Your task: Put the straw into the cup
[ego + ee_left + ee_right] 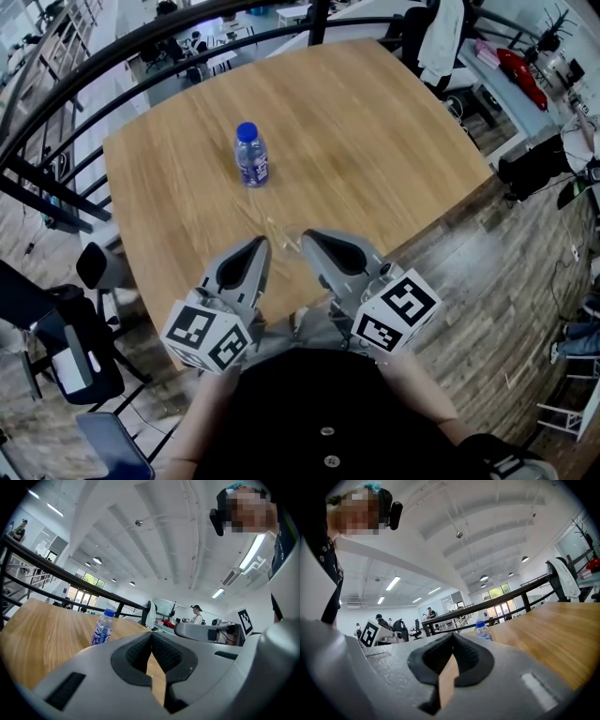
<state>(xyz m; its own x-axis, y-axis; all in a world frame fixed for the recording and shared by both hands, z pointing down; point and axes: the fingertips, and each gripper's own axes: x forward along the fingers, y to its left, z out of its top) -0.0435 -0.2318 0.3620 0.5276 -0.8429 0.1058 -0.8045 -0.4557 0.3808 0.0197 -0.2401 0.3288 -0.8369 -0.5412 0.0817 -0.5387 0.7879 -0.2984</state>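
Both grippers hover side by side over the near edge of the wooden table [375, 141], pointing away from me. My left gripper [262, 242] [151, 634] has its dark pads together at the tips, and so has my right gripper [306, 234] [452, 635]. A faint, thin clear thing [282, 236], perhaps the straw, lies between the two tips. I cannot tell whether either gripper pinches it. No cup shows in any view.
A small clear bottle with a blue cap and blue label [251, 157] [102, 627] [482, 630] stands upright mid-table, beyond the grippers. A black railing [141, 37] runs behind the table. A dark chair [56, 356] stands at the left, on the wooden floor.
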